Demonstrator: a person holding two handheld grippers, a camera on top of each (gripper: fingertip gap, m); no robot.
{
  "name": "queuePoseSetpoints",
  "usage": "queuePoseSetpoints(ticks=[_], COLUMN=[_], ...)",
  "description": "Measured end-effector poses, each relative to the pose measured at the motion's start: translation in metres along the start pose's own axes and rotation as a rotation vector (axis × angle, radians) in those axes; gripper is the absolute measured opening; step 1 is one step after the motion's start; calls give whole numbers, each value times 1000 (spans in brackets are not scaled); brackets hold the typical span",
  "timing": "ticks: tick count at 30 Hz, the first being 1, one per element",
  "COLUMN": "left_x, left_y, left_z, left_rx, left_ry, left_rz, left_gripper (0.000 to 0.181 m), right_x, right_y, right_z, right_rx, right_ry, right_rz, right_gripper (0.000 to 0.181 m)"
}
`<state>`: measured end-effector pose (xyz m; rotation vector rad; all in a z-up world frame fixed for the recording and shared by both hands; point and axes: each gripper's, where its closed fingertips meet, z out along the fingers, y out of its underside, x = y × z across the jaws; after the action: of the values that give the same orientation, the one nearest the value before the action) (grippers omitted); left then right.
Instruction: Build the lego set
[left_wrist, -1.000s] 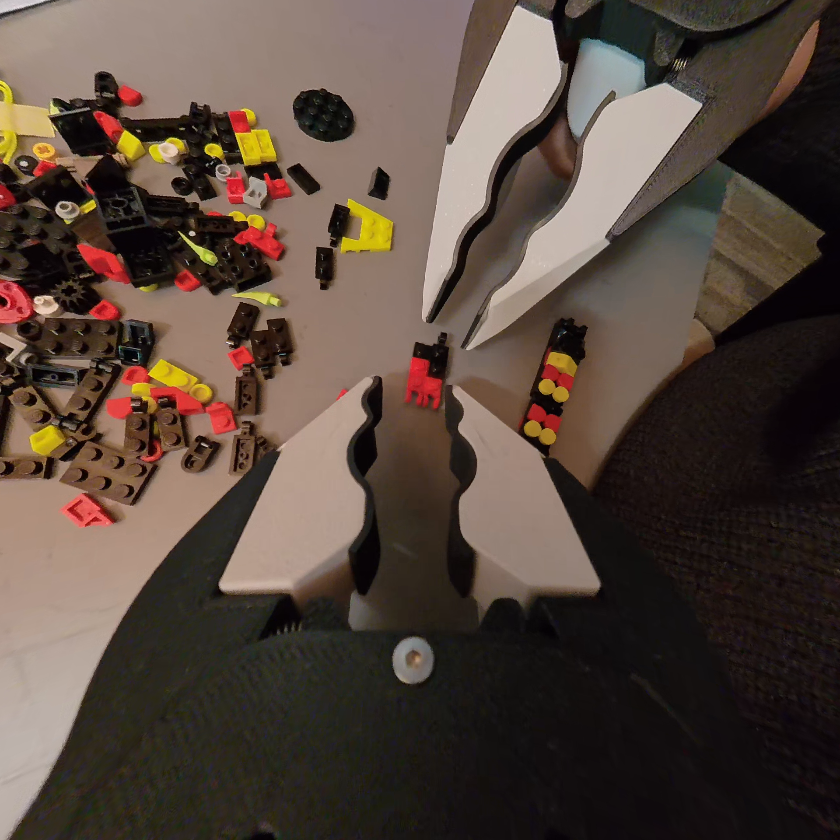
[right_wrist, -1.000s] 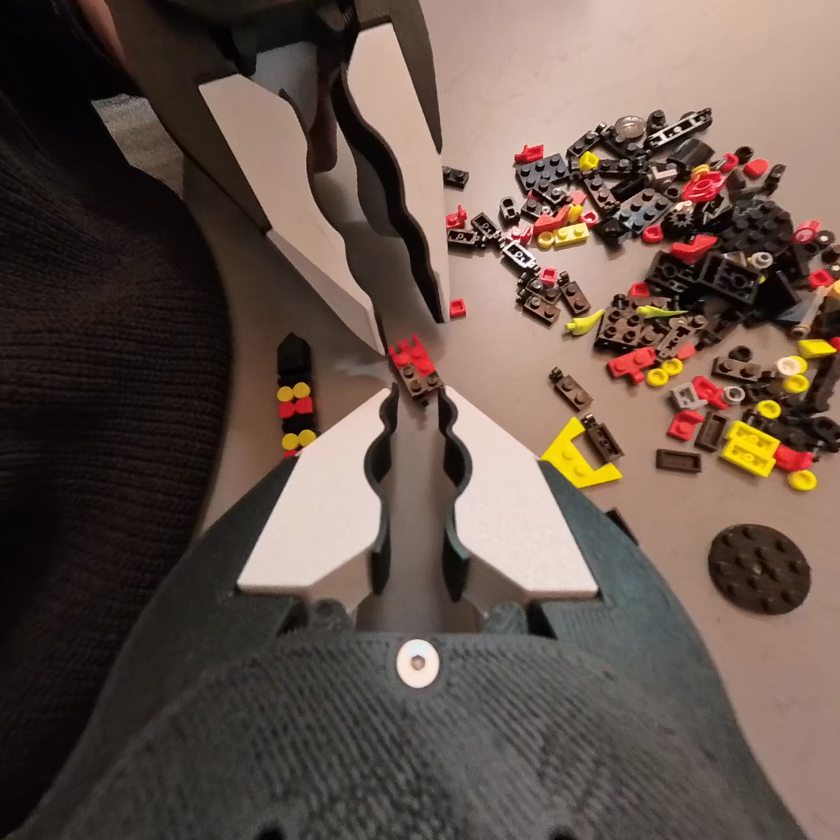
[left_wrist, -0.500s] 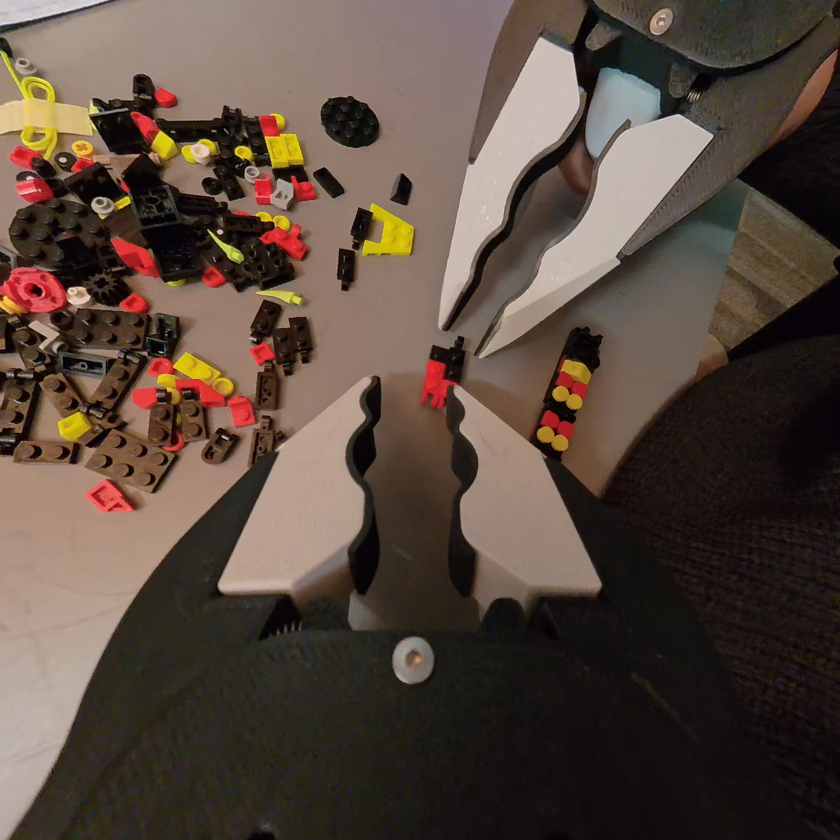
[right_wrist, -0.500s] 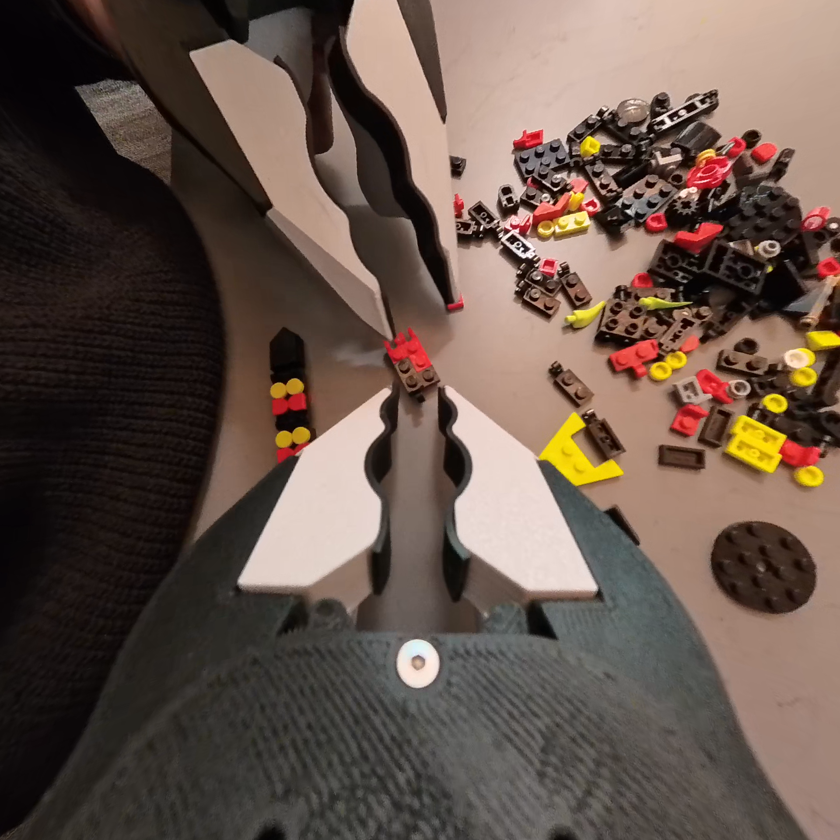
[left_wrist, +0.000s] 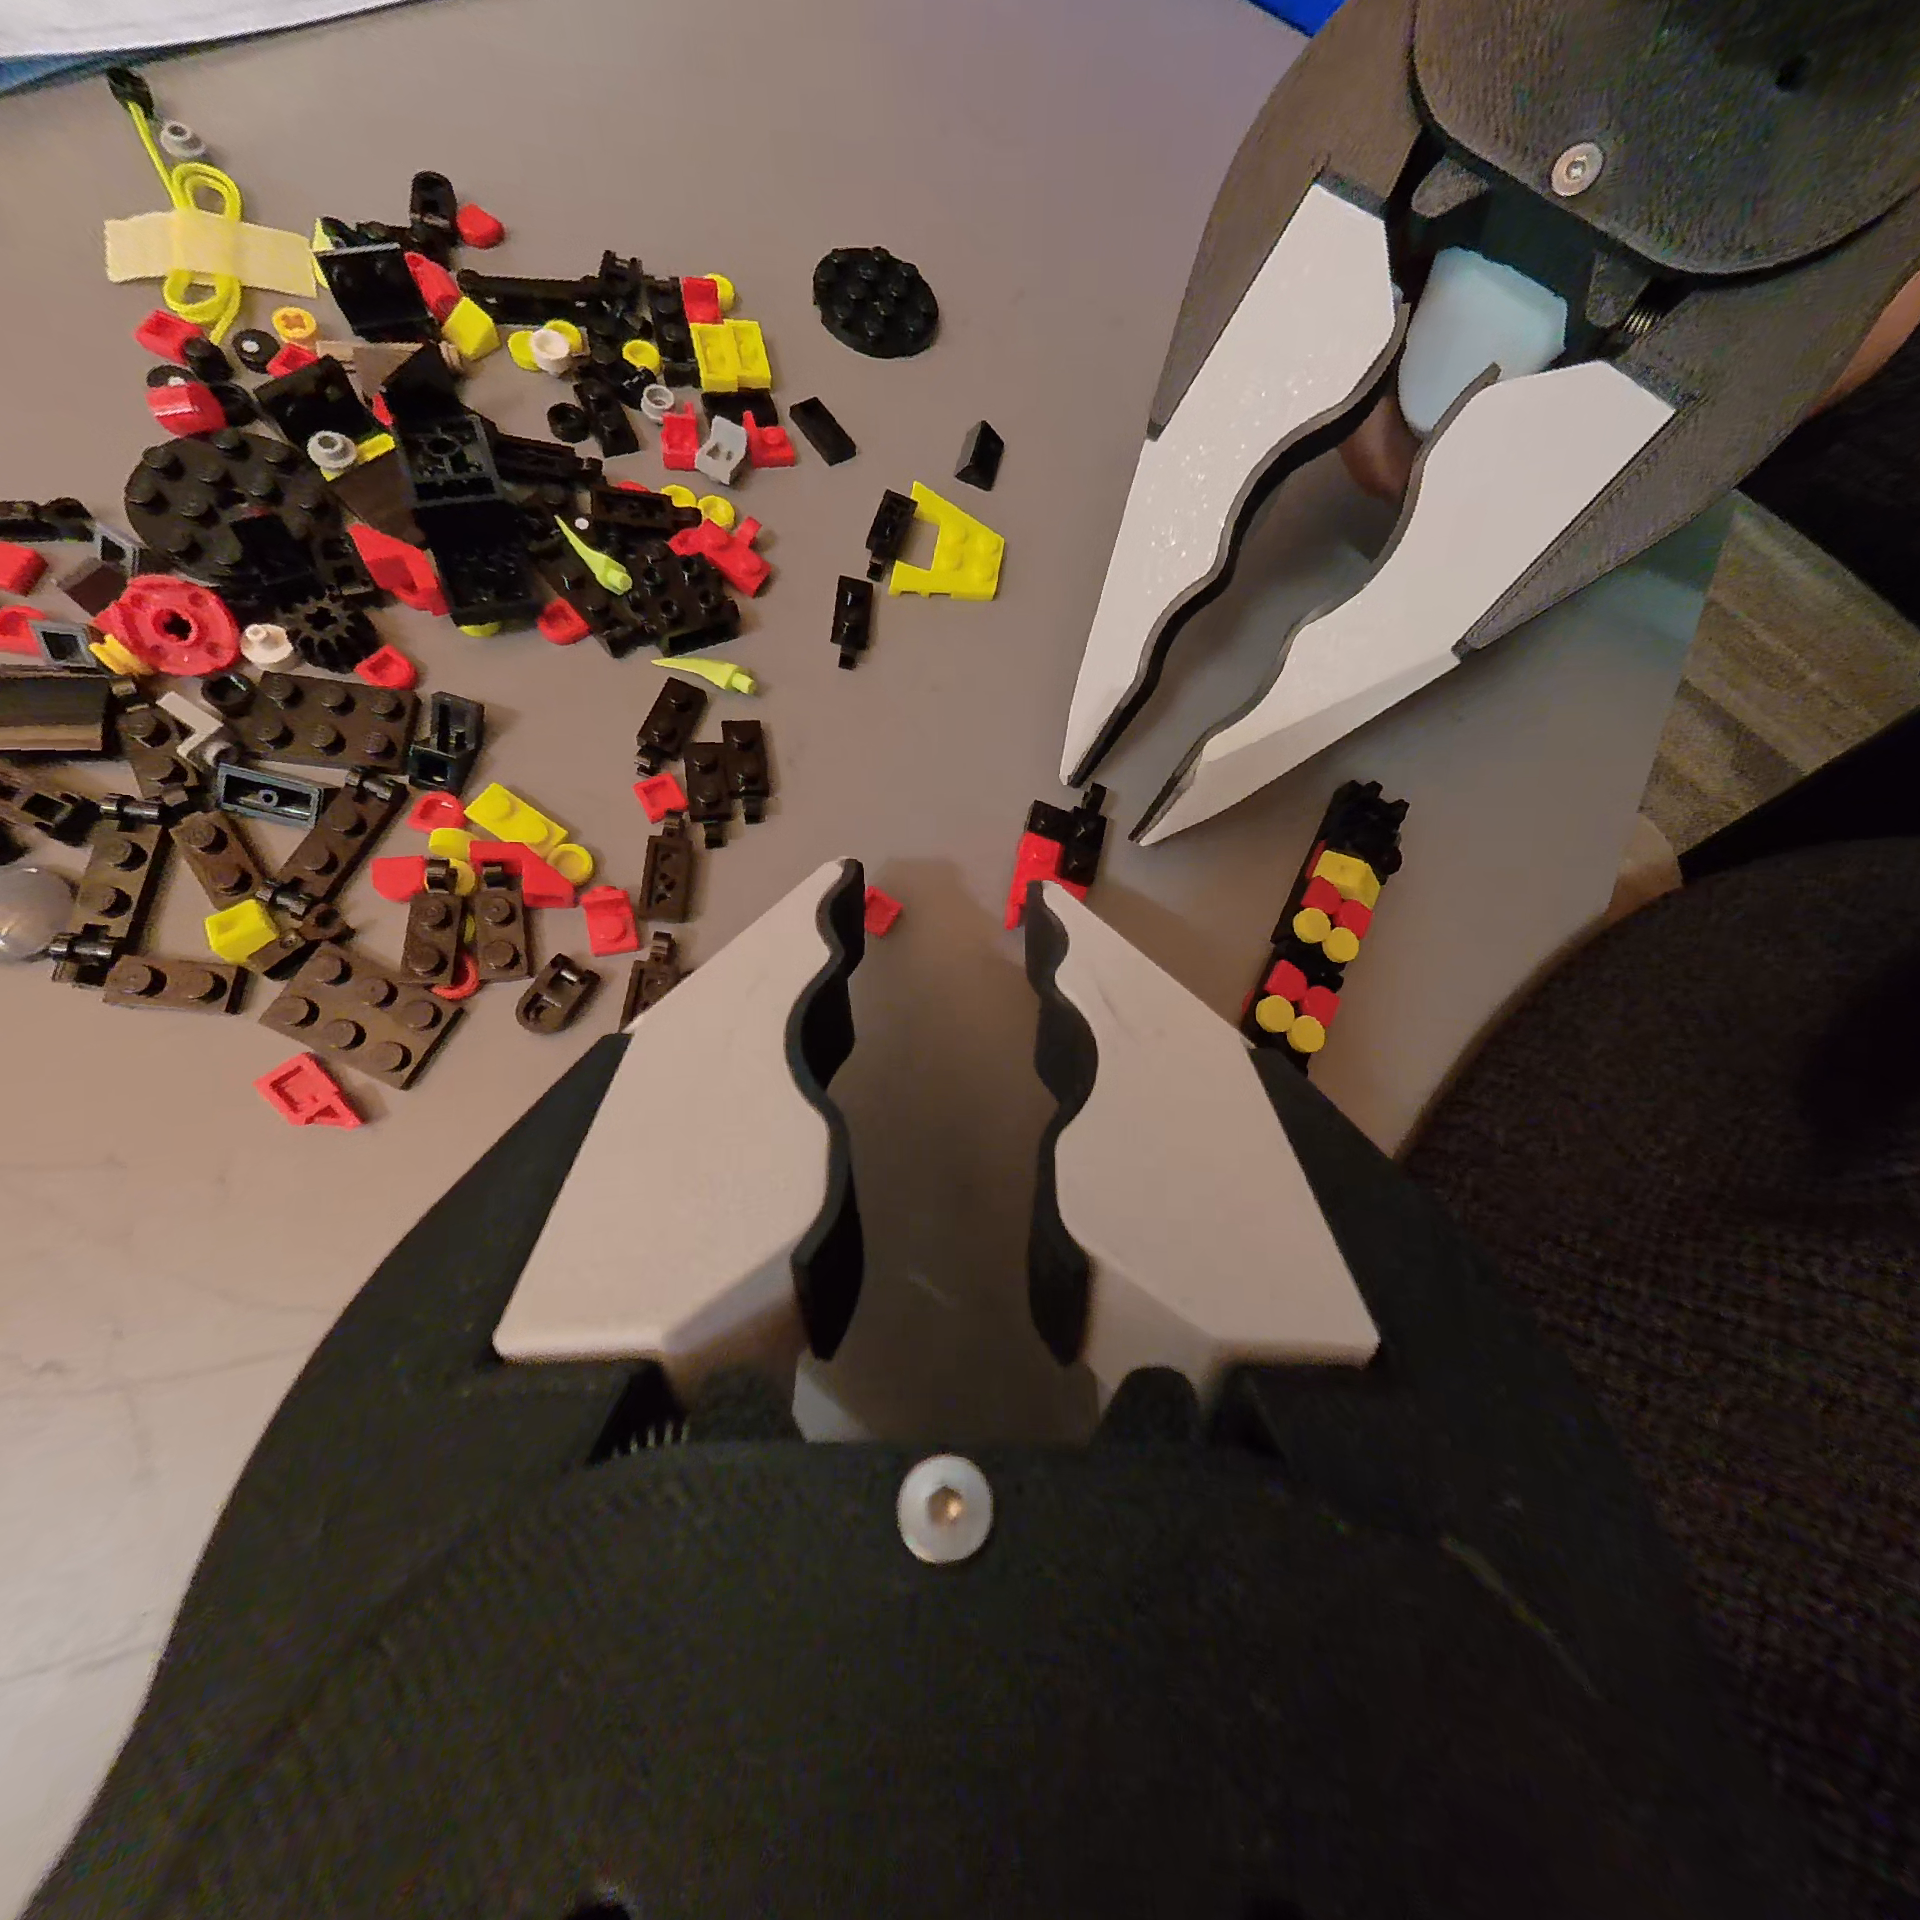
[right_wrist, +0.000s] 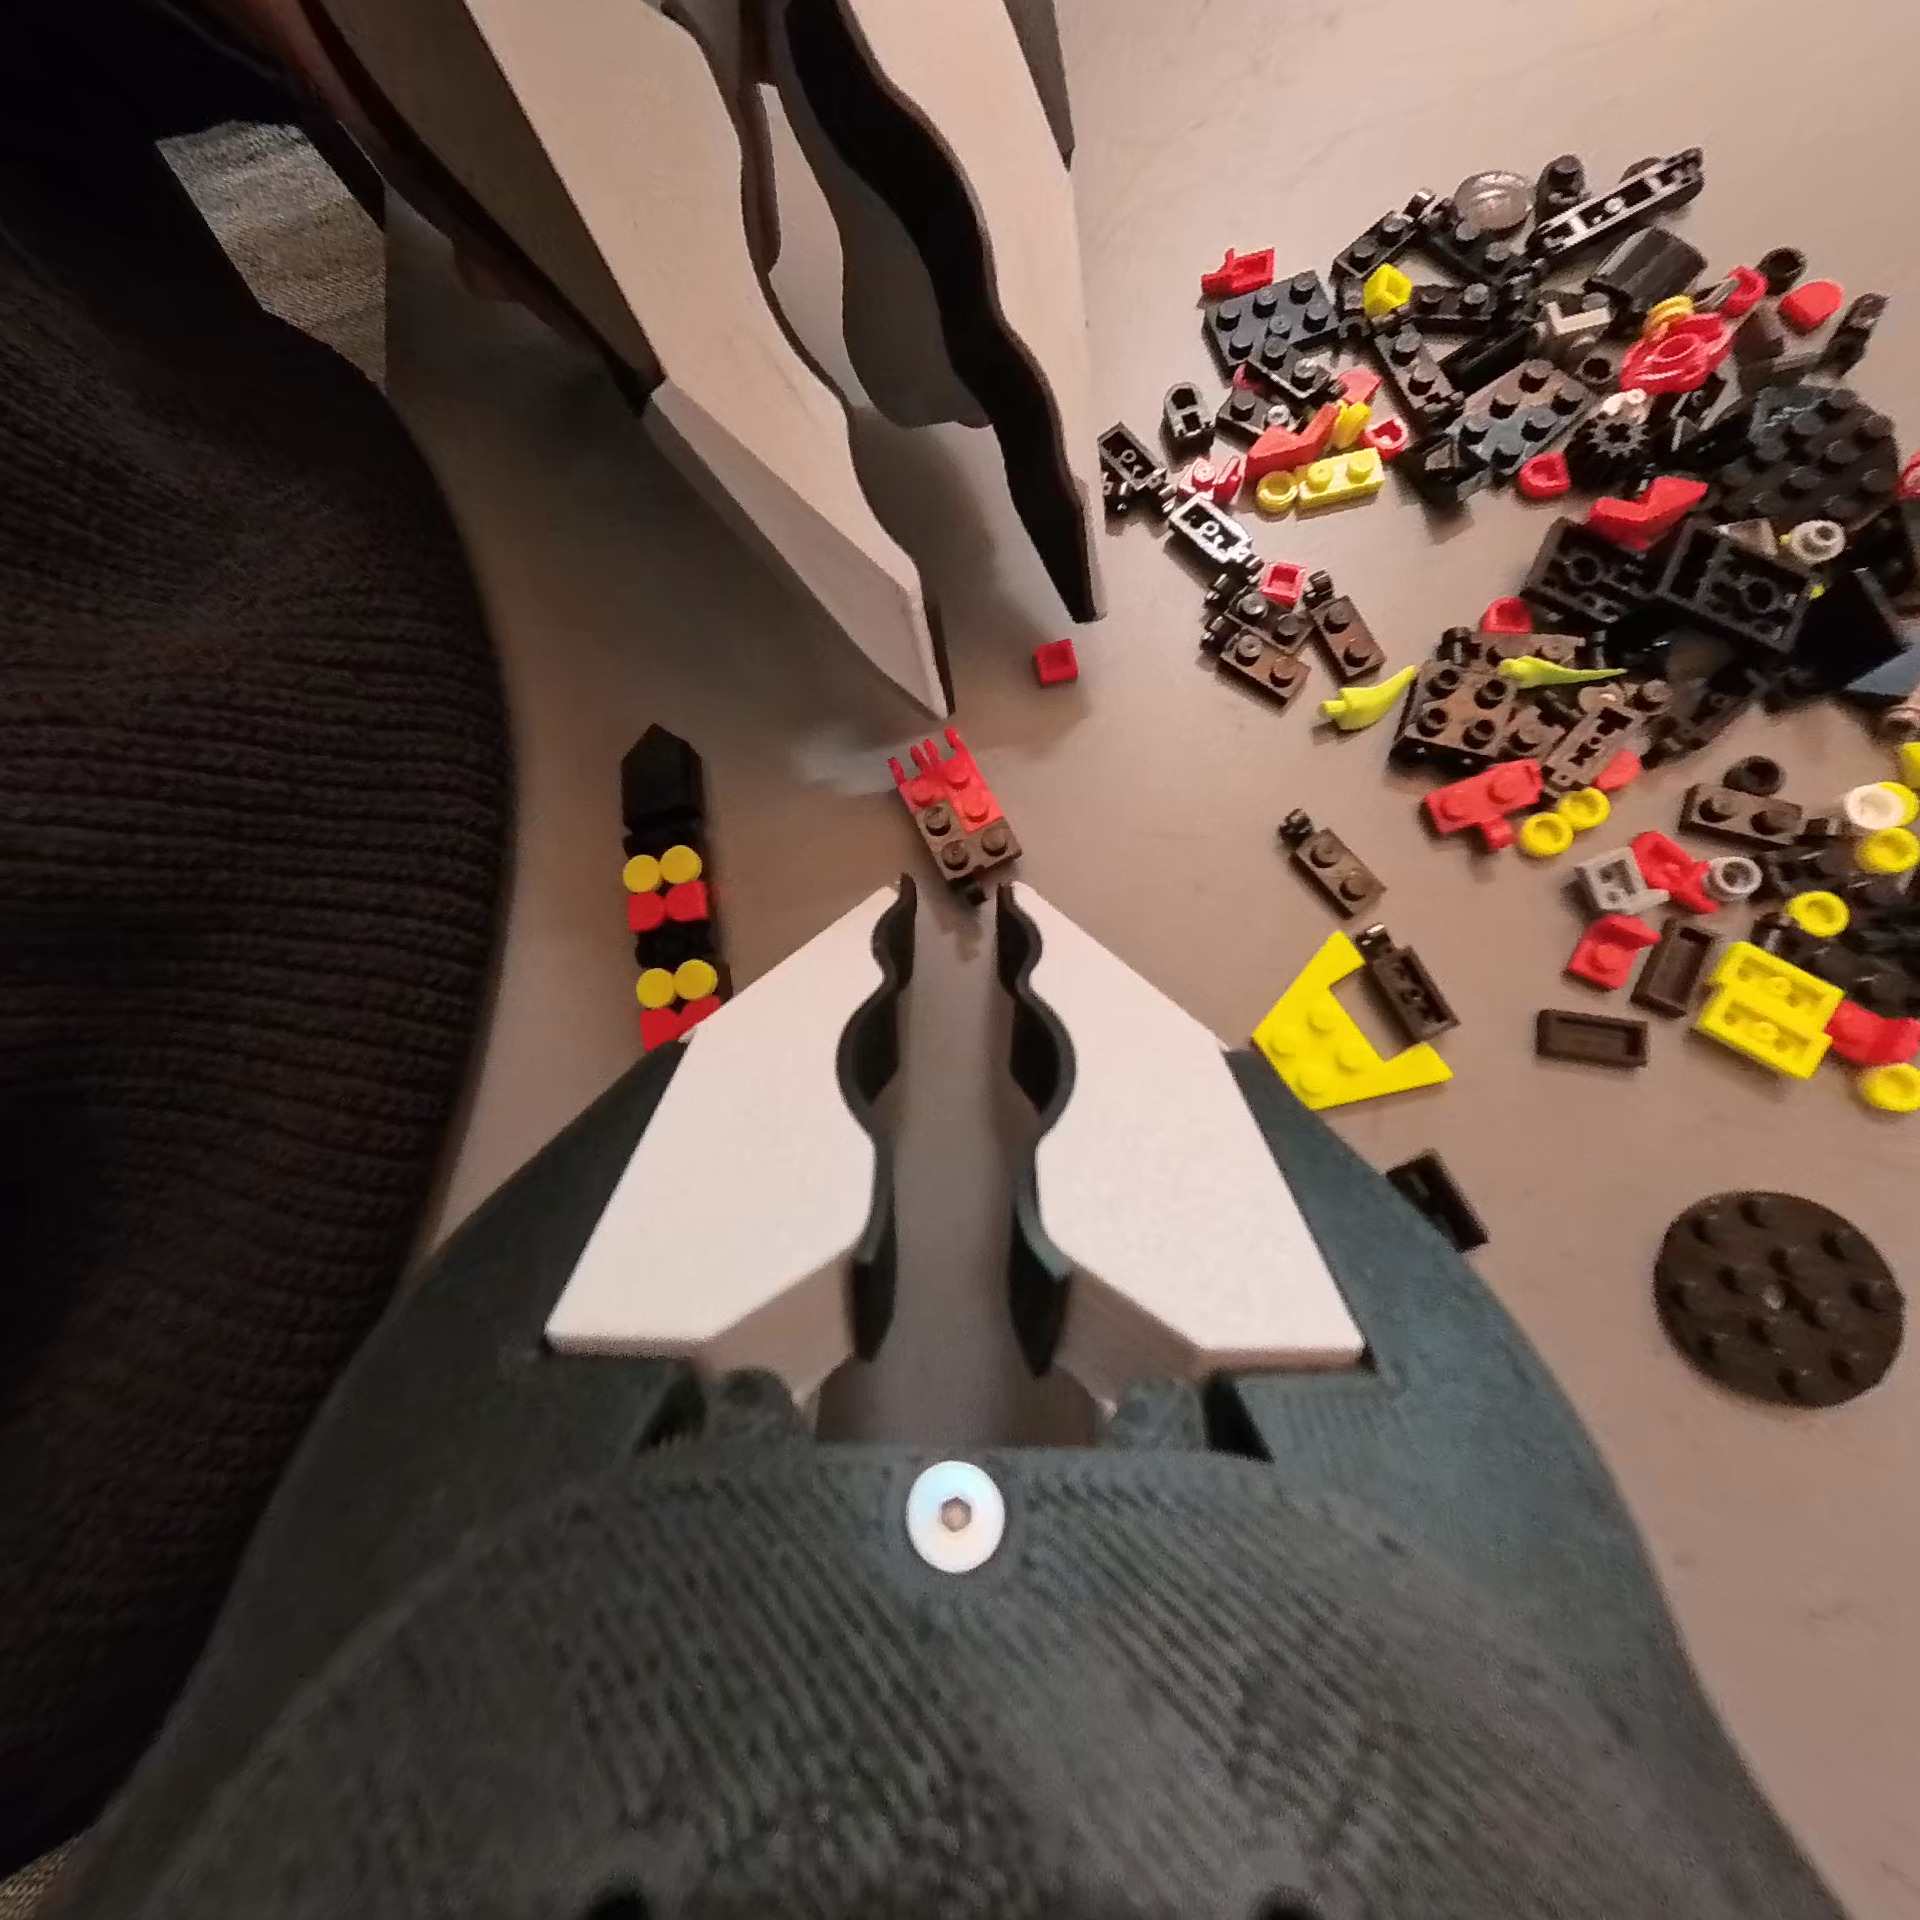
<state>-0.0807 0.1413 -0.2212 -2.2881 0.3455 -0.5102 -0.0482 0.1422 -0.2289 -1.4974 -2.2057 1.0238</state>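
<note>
**Q:** Left wrist view, foreground: what is the state of each tool, and where is the workpiece?

**A:** Nearest the lens, the left gripper (left_wrist: 943, 883) stands with its jaws moderately parted and empty. Just past its right fingertip lies the small red-and-black sub-assembly (left_wrist: 1058, 852), flat on the grey table (left_wrist: 987, 187). Beyond that, the right gripper (left_wrist: 1103, 802) points down at the same piece, jaws narrowly parted, nothing between them. In the right wrist view the sub-assembly (right_wrist: 958, 821) sits studs-up just ahead of the right gripper (right_wrist: 951, 888).

**Q:** What surrounds it?

**A:** Beside it, toward the person's dark sleeve, lies the long black strip with yellow and red studs (left_wrist: 1320, 925), apparently a finished section. A loose red tile (right_wrist: 1055, 662) rests near the left gripper's tip. Farther off are the yellow wedge plate (left_wrist: 951, 545), the black round plate (left_wrist: 875, 301), and the unsorted brick pile (left_wrist: 416, 540).

**Q:** How should the step in hand be done well?

**A:** It appears to be a pickup of the sub-assembly. Straddle its short sides squarely, close on the plate edges rather than the red clips, and let the other tip brace it against sliding. An off-centre pinch would likely spin it or split the joint.
</note>
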Motion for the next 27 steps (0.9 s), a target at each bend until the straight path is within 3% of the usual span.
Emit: queuePoseSetpoints(ticks=[13, 22, 27], left_x=[-1, 0, 1], left_y=[0, 1, 1], left_z=[0, 1, 2], left_rx=[-2, -4, -5], left_ry=[-2, 3, 7], left_rz=[-10, -7, -7], left_gripper=[30, 30, 30], right_x=[0, 46, 55], right_y=[-5, -9, -18], right_z=[-5, -8, 0], right_rx=[40, 30, 35], right_ry=[-27, 249, 286], right_rz=[30, 44, 35], right_gripper=[13, 15, 26])
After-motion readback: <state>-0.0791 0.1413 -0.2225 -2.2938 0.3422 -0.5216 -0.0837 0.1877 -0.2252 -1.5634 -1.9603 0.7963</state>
